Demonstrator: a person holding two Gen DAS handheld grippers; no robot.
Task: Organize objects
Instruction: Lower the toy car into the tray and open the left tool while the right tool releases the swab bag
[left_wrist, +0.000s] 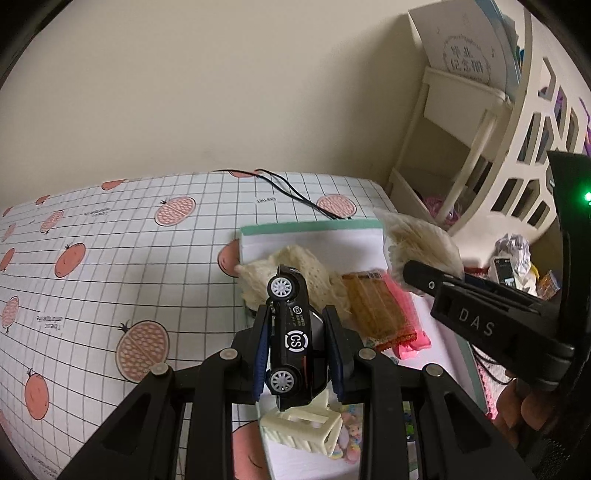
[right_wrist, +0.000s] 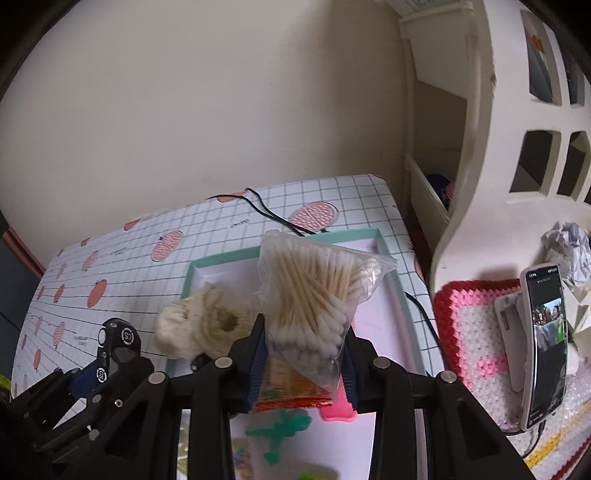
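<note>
Black toy car hides tray contents between left tongs

A home: fruit-print tablecloth, crocheted mat, white shelf rack.

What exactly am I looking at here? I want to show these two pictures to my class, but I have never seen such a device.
A person holds two hand-held grippers, each with a fisheye camera looking along its fingers. In the left camera's picture, the left gripper is shut on a black toy car. In the right one, the right gripper is shut on a bag of cotton swabs. Below lies a green-rimmed tray holding a cream knitted piece and snack packets, on a fruit-print tablecloth.
</note>
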